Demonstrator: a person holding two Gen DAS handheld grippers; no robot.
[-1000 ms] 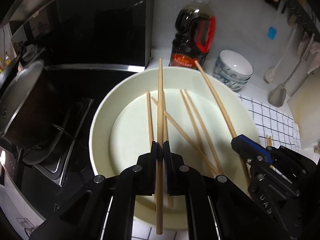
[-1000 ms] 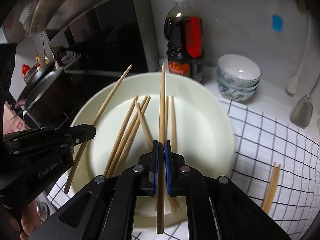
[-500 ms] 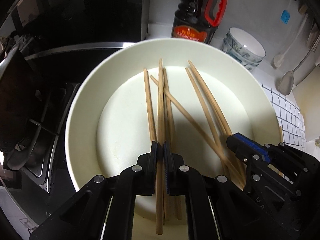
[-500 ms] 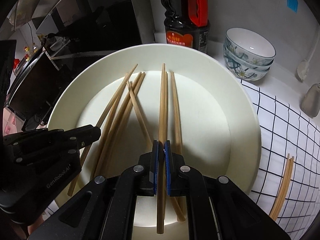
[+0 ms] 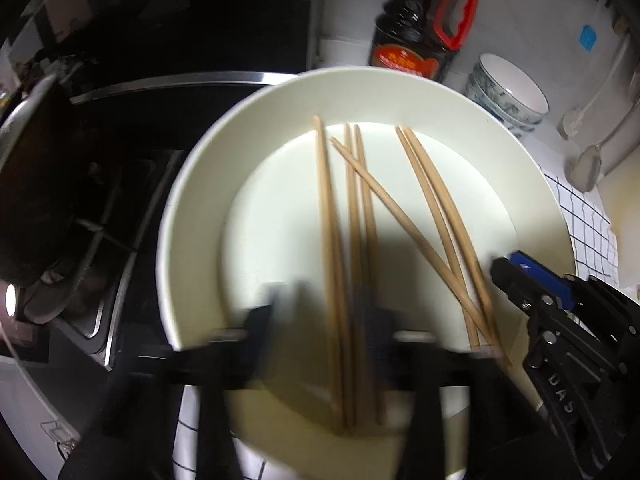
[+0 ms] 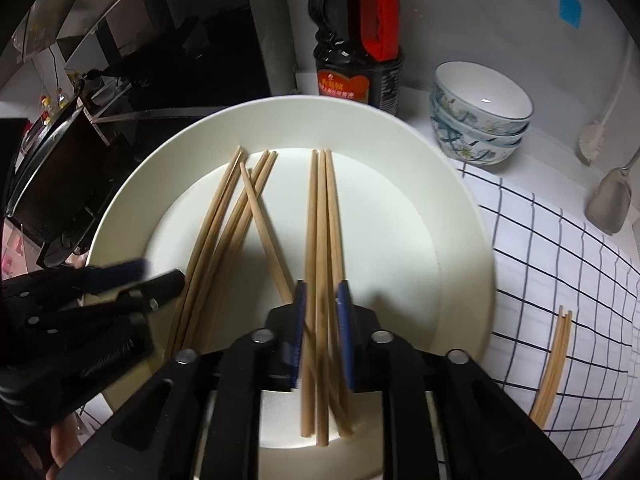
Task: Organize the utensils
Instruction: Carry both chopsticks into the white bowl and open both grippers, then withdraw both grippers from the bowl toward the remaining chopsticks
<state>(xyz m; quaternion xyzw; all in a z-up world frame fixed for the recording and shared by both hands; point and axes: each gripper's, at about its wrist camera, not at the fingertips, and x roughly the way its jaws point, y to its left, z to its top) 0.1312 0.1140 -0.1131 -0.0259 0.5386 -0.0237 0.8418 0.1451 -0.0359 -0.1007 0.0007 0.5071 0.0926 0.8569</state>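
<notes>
- Right gripper (image 6: pixel 321 312): black, blue-padded jaws parted, straddling loose chopsticks.
- Left gripper (image 5: pixel 326 304): motion-blurred, jaws spread apart, nothing held.
- Wooden chopsticks (image 6: pixel 320 240): slim, tapered, lying in the round cream plate (image 6: pixel 460 240), long axes pointing away toward a dark sauce bottle (image 6: pixel 360 40).

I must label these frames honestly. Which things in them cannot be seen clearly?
- Left gripper, left wrist view: motion blur hides how its jaws stand.
- Chopsticks, right wrist view: near ends blurred, partly behind the open right gripper.
- Soy sauce bottle, left wrist view: top cut off by the edge.
- Bottle label text: too small.
</notes>
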